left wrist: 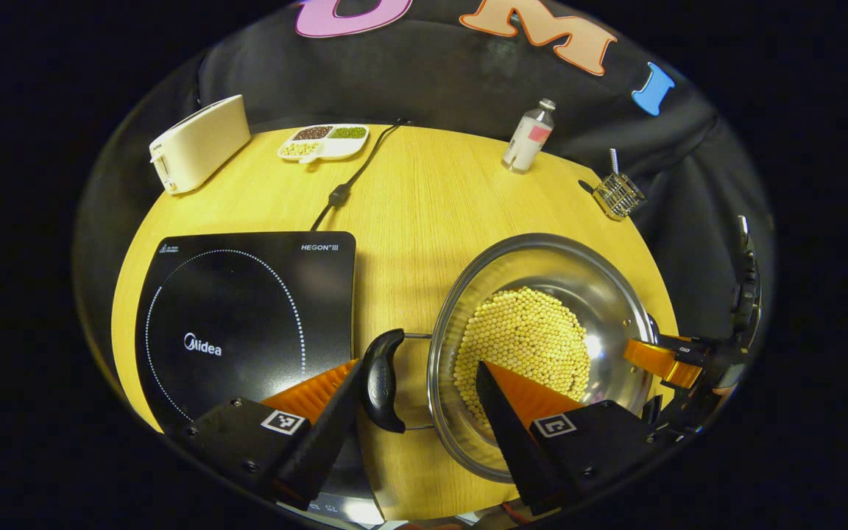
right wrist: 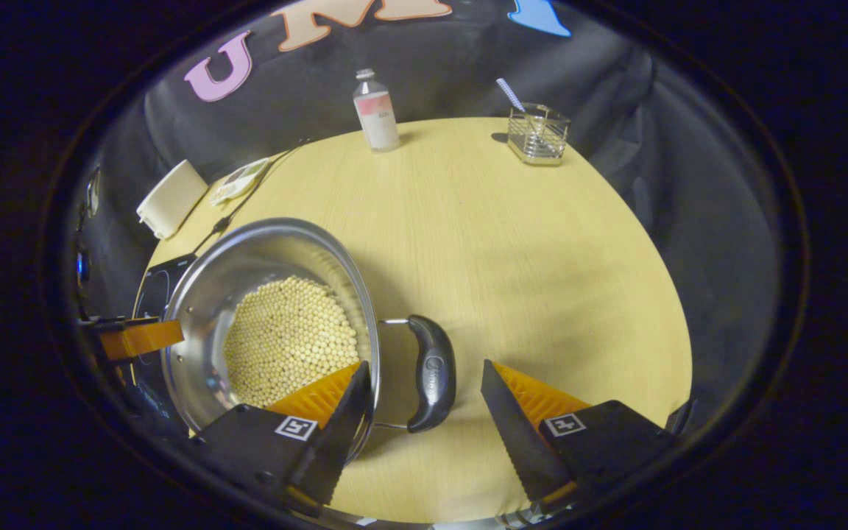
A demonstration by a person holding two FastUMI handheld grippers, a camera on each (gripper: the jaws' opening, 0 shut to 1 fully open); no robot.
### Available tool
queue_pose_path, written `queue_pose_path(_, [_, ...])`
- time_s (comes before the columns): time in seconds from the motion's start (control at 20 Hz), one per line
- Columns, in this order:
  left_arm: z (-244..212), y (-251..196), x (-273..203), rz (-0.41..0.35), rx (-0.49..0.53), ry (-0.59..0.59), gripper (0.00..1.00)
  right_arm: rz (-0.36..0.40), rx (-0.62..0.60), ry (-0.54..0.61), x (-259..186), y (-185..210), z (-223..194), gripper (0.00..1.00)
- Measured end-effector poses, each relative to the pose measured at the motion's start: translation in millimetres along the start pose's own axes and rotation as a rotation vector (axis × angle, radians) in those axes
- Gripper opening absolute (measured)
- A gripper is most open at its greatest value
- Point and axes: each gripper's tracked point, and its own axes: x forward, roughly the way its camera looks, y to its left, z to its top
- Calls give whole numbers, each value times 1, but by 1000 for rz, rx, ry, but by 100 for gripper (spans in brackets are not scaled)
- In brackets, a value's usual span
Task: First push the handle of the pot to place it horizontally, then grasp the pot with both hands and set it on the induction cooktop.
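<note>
the pot [left wrist: 542,346], part filled with pale beans [left wrist: 523,342], is being seen standing on the table [left wrist: 424,199] just right of the cooktop [left wrist: 240,316], not yet on it. each of its two black handles is being framed by one gripper. in the left gripper view the near handle [left wrist: 383,379] is lying between the spread fingers of the left gripper [left wrist: 417,394], its long axis running along the fingers' line, close by the left finger; whether it is being touched cannot be told. in the right gripper view the other handle [right wrist: 431,372] is lying likewise within the open span of the right gripper [right wrist: 424,394], apart from both fingers. nothing is being pinched by either gripper. both handles are being judged level, so closing on them is what the lift leftward is calling for.
</note>
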Motion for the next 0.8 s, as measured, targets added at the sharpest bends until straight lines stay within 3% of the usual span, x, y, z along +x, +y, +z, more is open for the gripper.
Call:
queue_pose_path(0.1, [-1, 0, 3, 3, -8, 13, 98, 8, -3, 25, 3, 1, -4, 89])
queue_pose_path(0.15, [2, 0, 4, 0, -3, 2, 97, 8, -6, 34, 5, 0, -5, 95])
queue_pose_path(0.2, [2, 1, 5, 2, 0, 7, 97, 12, -4, 40, 7, 2, -5, 95])
queue_pose_path(0.25, [1, 1, 7, 7, 8, 20, 96, 13, -2, 48, 9, 2, -6, 89])
queue_pose_path(0.4, [-3, 2, 10, 27, 63, 53, 96, 24, 3, 73, 13, 2, -12, 92])
queue_pose_path(0.45, [-4, 2, 13, 30, 73, 72, 96, 38, 18, 79, 17, 5, -11, 88])
queue_pose_path(0.5, [-7, 5, 16, 39, 72, 89, 95, 40, 25, 85, 15, 5, -13, 77])
queue_pose_path(0.6, [-7, 6, 21, 58, 60, 97, 86, 33, 29, 98, 18, 3, -15, 71])
queue_pose_path(0.65, [-6, 8, 24, 70, 63, 96, 87, 35, 51, 107, 18, 2, -16, 71])
queue_pose_path(0.75, [-9, 8, 27, 76, 74, 116, 72, 47, 111, 122, 17, 0, -14, 63])
queue_pose_path(0.8, [-11, 7, 27, 74, 76, 127, 76, 55, 139, 124, 18, 1, -16, 61])
